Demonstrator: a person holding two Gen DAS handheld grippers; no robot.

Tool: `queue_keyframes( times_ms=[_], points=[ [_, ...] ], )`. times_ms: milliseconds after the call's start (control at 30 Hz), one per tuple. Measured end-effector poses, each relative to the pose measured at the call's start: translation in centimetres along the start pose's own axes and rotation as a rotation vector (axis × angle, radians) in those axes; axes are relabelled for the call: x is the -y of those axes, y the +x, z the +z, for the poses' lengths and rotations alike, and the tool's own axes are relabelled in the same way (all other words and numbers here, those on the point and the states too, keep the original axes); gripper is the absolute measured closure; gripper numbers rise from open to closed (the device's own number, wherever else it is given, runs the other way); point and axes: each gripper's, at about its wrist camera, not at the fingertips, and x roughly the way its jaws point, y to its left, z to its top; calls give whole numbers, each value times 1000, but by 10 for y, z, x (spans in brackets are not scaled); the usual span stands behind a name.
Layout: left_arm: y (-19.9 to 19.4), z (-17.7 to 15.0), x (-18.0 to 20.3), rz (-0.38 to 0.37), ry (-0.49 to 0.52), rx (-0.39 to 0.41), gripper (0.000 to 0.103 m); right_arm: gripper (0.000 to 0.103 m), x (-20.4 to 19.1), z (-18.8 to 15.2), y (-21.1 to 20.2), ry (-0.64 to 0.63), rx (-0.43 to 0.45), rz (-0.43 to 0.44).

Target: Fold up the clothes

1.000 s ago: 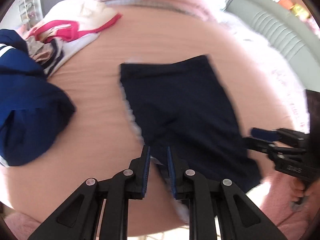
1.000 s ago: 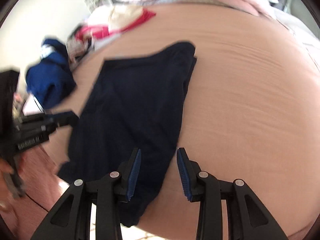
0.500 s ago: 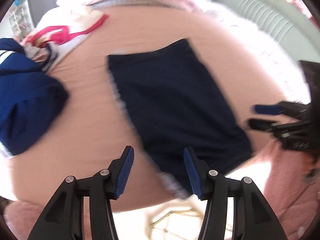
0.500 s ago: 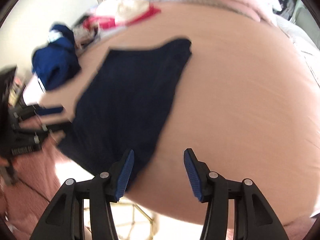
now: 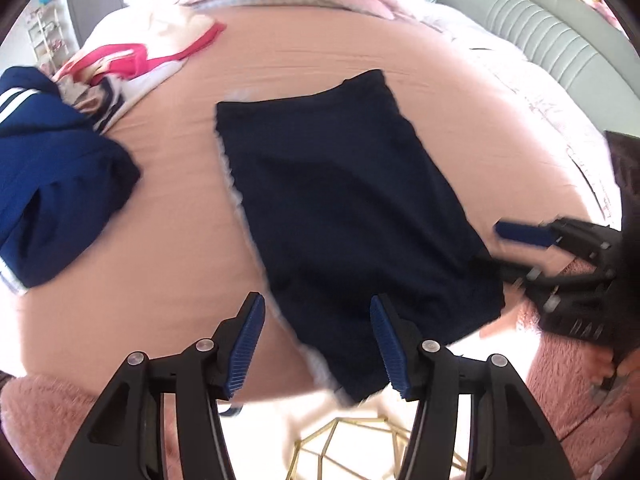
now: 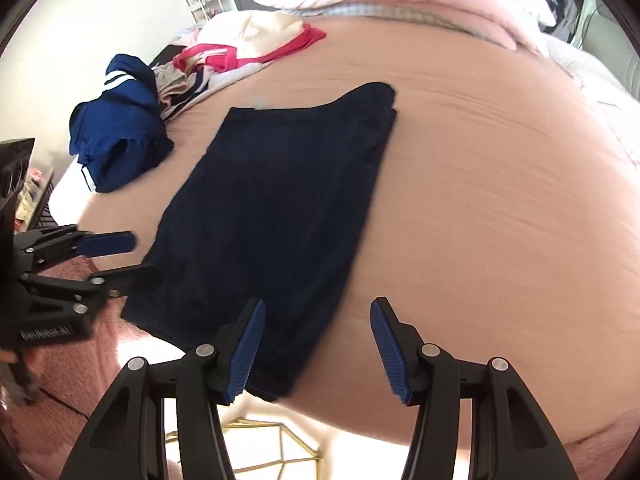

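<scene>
Your dark navy cloth garment [image 5: 344, 208] lies flat on the peach-pink bedsheet [image 5: 180, 248], a long rectangle with its near end draped over the bed's front edge. A thin white layer peeks out along its left side — it looks doubled over, but whether more folds are due, the pictures don't settle.

Left gripper [image 5: 316, 344] hangs over the near left corner, jaws spread wide, nothing between them. Right gripper [image 6: 316, 344] sits over the near right edge, jaws equally wide apart and empty.

Handling, my read: thin, soft, light fabric with no stiffness. It'll sag from any single pinch point and may drag on the sheet. If you take it, pinch at the two corners of one end, catching all layers so the white under-layer doesn't slip out, and lift both sides evenly. The overhanging near edge is the easiest bite — fingers can get under it there.

Crumpled blue jacket with white stripes [image 5: 52, 184] and the pink-and-cream clothes heap [image 6: 248, 52] sit well apart, far left.
</scene>
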Motion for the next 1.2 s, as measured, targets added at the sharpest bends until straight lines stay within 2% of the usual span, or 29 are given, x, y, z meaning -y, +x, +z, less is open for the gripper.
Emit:
queue_keyframes(
  times_ms=[67, 167, 233, 333, 400, 500, 533, 567, 633, 700, 733, 767, 867, 933, 1033, 1100, 1200],
  points=[
    [14, 8, -7, 47, 4, -88, 49, 48, -2, 3, 18, -37, -95, -54],
    [0, 10, -30, -20, -72, -64, 49, 46, 4, -4, 11, -29, -103, -26],
    [-8, 17, -43, -30, -102, -32, 49, 46, 15, 7, 9, 79, -145, -1],
    [-12, 39, -54, -44, -72, 12, 49, 46, 13, 30, -2, 53, -52, -2],
    [-16, 44, -44, -80, -6, 37, 49, 46, 5, 41, 1, 11, -17, -26],
    [-2, 38, -39, 5, 62, 0, 49, 46, -4, 41, 24, -75, -66, -55],
    [5, 47, -39, 13, 59, 4, 49, 46, -1, 44, 29, -85, -84, -76],
    [10, 56, -43, -9, 36, 14, 49, 46, 1, 47, 34, -94, -100, -96],
    [14, 72, -64, -81, -52, 38, 49, 46, 8, 54, 30, -66, -67, -76],
    [27, 85, -84, -108, -126, 50, 62, 46, 16, 70, 27, -31, -27, -70],
    [35, 86, -97, -101, -143, 53, 74, 46, 20, 80, 26, -14, -8, -77],
    [41, 95, -105, -89, -157, 57, 77, 46, 25, 87, 25, -8, 5, -100],
    [53, 115, -121, -128, -187, 71, 78, 46, 36, 111, 22, 8, 40, -144],
    [72, 129, -120, -143, -181, 71, 79, 46, 40, 131, 36, 16, 55, -133],
    [72, 127, -109, -74, -98, 71, 91, 46, 50, 147, 49, 33, 62, -144],
    [67, 126, -102, -52, -49, 82, 93, 46, 58, 153, 54, 47, 62, -160],
    [68, 138, -100, -57, -30, 99, 94, 46, 70, 162, 62, 68, 61, -183]
  ],
)
